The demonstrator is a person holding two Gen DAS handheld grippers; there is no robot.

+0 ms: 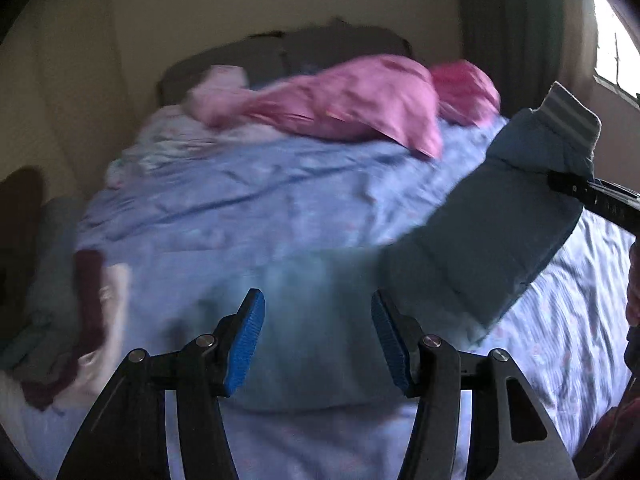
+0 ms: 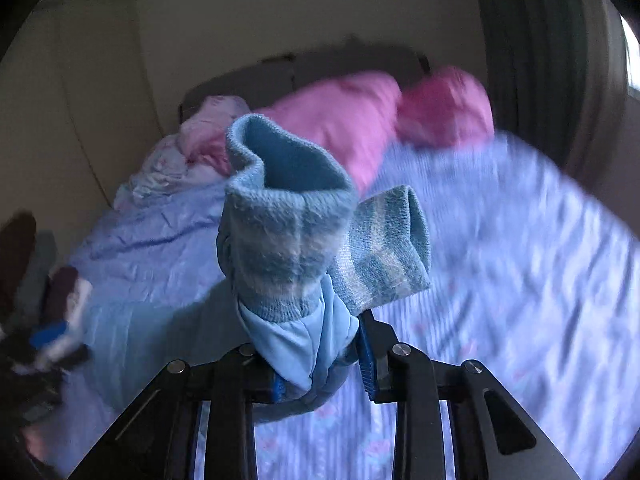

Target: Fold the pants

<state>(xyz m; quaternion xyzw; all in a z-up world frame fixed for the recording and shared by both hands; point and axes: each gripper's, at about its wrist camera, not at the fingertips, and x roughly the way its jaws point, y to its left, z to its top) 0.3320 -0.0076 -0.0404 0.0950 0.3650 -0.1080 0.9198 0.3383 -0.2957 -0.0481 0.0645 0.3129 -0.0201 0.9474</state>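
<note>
Right hand-held gripper pinches blue pants.

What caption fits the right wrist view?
Right gripper shut on the blue pants near their striped knit cuffs, lifted above the bed.

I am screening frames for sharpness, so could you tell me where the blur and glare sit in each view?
Left wrist view: the pants and pink pillows are motion-smeared, and the window is blown out. Right wrist view: the knit cuffs are sharp in the right gripper, while the bedsheet streaks.
</note>
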